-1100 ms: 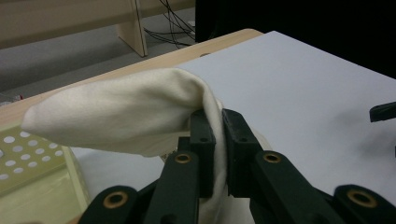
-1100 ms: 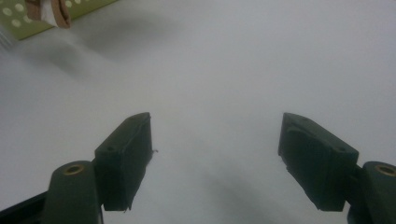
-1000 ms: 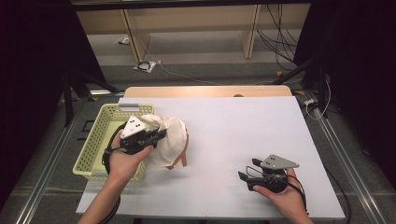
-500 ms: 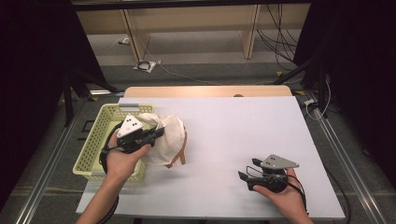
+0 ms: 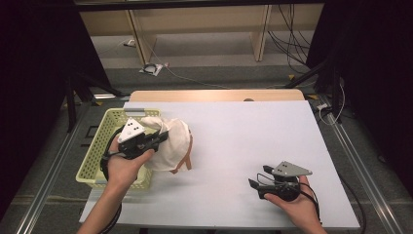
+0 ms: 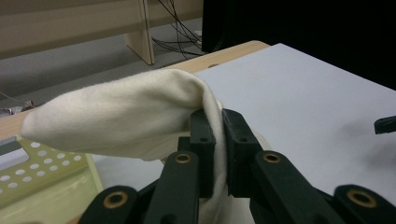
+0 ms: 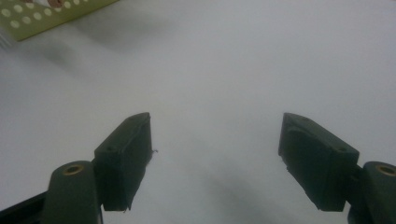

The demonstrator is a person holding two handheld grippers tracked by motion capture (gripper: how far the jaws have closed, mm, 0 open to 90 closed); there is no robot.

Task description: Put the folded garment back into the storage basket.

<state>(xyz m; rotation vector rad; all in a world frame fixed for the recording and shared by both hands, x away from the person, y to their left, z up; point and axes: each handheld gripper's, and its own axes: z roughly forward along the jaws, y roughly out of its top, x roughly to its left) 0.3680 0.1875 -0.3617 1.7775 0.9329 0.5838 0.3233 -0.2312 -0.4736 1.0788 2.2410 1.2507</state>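
White tabletop (image 5: 253, 146) under a dark surround, wooden shelving legs and loose cables on the floor behind.

Starting at the tool: the left gripper (image 6: 218, 140) has its jaws pinched together on a fold of the cream cloth (image 6: 121, 116), with fabric squeezed right between the two black pads. From above, the left gripper (image 5: 146, 141) sits over the cloth (image 5: 170, 144), which is bunched in a lump at the left side of the table, partly draped over the right edge of the yellow-green basket (image 5: 97, 151). A brownish strap or trim (image 5: 187, 158) hangs off its near side, so it might be a bag or cap, can't really tell.

The right gripper (image 5: 258, 183) just rests on the table near the front right, well apart from the cloth. In its own view its jaws stand wide apart with nothing between them (image 7: 215, 154).

What could go wrong, imo: the grip is only on a thin fold near the edge, so a quick lift could let the fabric slide out. The draped part could also snag the basket rim and drag the basket along, since nothing is holding it down. That dangling strap could catch too.

Orientation: crumpled, so no clean axis, but the lump runs roughly from the basket's far corner toward the near right, and the held fold points away to the left in the left gripper view.
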